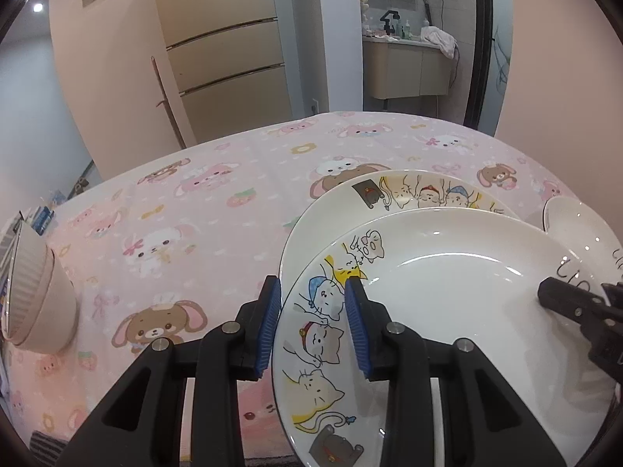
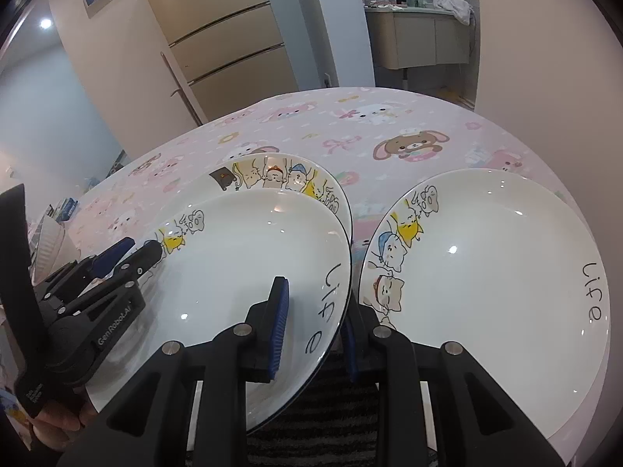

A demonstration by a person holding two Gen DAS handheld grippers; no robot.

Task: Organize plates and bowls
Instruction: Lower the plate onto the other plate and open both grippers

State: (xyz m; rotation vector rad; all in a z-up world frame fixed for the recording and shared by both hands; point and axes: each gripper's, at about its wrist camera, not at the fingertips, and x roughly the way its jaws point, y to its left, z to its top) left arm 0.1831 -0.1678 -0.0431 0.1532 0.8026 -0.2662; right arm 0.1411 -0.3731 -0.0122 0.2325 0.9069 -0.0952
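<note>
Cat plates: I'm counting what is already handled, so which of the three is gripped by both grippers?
The nearest cat plate, overlapping the far cat plate. The left gripper and right gripper straddle its opposite rims; the right-hand cat plate lies untouched.

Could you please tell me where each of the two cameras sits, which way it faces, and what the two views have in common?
Left wrist: sits on the left gripper, looking forward and down over the pink tablecloth; its jaws straddle the cat-side rim of the held plate; the right gripper enters at right.
Right wrist: sits on the right gripper, at the same plate's "Life" rim; the left gripper and a hand show at left.
Shared: the held plate, the plate beneath it, fridge.
</note>
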